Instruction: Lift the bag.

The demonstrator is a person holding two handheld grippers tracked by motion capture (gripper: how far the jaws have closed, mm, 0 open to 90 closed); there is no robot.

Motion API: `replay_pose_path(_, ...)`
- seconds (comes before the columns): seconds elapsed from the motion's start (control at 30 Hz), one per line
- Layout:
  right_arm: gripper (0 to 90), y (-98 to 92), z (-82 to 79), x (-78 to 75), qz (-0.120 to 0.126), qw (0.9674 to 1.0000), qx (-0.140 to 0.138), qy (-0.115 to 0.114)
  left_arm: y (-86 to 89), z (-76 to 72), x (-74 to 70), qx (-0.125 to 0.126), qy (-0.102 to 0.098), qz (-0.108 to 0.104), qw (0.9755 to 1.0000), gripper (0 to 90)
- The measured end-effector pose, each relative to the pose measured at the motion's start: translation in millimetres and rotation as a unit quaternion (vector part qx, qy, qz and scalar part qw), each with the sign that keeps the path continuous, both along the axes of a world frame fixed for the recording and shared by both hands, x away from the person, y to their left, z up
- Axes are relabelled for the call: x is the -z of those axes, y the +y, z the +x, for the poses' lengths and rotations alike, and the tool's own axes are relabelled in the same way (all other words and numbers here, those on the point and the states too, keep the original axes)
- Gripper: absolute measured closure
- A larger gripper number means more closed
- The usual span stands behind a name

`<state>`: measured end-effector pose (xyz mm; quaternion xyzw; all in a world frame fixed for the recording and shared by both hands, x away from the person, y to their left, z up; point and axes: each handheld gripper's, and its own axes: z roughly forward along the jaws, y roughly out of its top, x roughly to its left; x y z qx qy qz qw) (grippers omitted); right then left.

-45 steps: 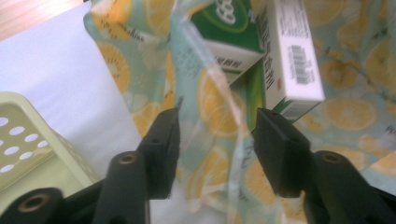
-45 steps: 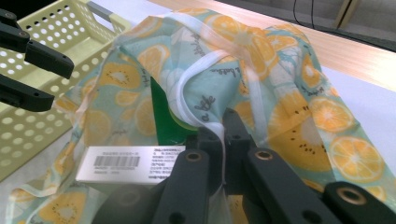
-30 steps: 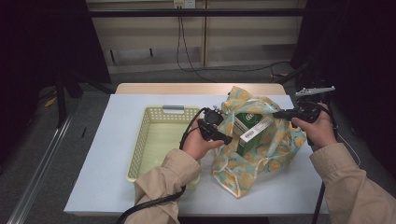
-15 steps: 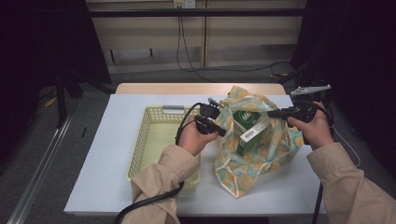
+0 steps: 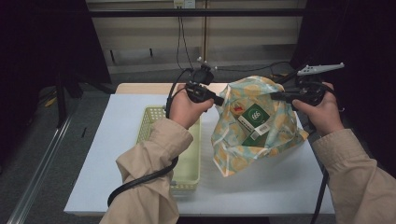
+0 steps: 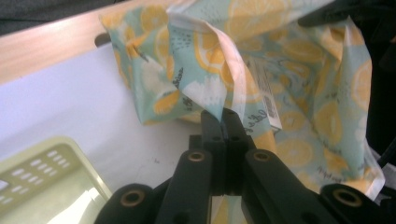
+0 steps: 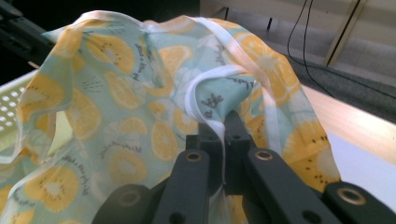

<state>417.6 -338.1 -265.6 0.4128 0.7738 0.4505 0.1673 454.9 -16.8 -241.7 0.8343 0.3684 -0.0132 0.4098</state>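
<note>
Item: fruit-print bag, pale green with orange-slice pattern and white edging, over the white table just right of the yellow basket, which serves as your landmark. You hold it open between both tools, its mouth facing up and toward you, its long axis running from the raised rim down to the corner that sags lowest near the table's front, right of the basket. Contents: a green box with a white label, lying tilted inside the mouth, its long axis slanting down toward the basket side. Your left gripper, above the basket's far right corner, has its jaws pressed together on the bag's white edging. Your right gripper, well right of the basket, is likewise clamped on the opposite white hem.
</note>
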Motion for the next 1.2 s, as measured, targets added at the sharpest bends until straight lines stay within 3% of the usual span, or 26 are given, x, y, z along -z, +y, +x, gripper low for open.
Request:
replay_pose_path(0.2, 89.6, 6.2, 1.6, -35.0, 0.006, 0.9994, 0.0, -0.033, 7.9, 12.7, -33.9, -0.013, -0.008, -0.022, 0.9996, 90.0)
replay_pose_path(0.23, 89.6, 7.2, 1.8, -40.6, 0.009, 0.9993, -0.001, -0.037, 8.9, 14.7, -39.7, -0.017, -0.016, -0.014, 0.9996, 90.0)
replay_pose_path(0.3, 89.6, 9.8, 2.5, -48.7, 0.012, 0.999, -0.005, -0.043, 8.0, 16.7, -51.4, -0.022, -0.038, 0.024, 0.9987, 90.0)
replay_pose_path(0.33, 89.6, 11.6, 2.5, -51.5, 0.015, 0.9989, -0.008, -0.045, 8.1, 17.4, -56.0, -0.018, -0.037, 0.025, 0.9989, 90.0)
replay_pose_path(0.57, 89.6, 26.7, 1.9, -43.5, 0.017, 0.9989, -0.022, -0.038, 16.8, 19.5, -52.5, -0.024, -0.038, 0.039, 0.9982, 90.0)
replay_pose_path(0.77, 89.6, 30.3, 4.0, -59.9, 0.028, 0.998, -0.017, -0.053, 25.8, 25.1, -75.1, -0.034, -0.061, 0.039, 0.9968, 90.0)
replay_pose_path(0.87, 89.6, 36.1, 6.6, -54.7, 0.033, 0.9983, -0.027, -0.041, 27.2, 30.4, -66.4, -0.032, -0.051, 0.045, 0.9972, 90.0)
replay_pose_path(1.03, 89.4, 53.0, 9.8, -33.1, 0.026, 0.9983, -0.048, -0.019, 35.3, 33.3, -47.6, -0.031, -0.038, 0.039, 0.998, 90.0)
replay_pose_path(1.2, 89.4, 66.5, 12.8, -22.4, 0.031, 0.9976, -0.062, -0.009, 46.8, 30.6, -45.7, -0.032, -0.034, 0.043, 0.9979, 90.0)
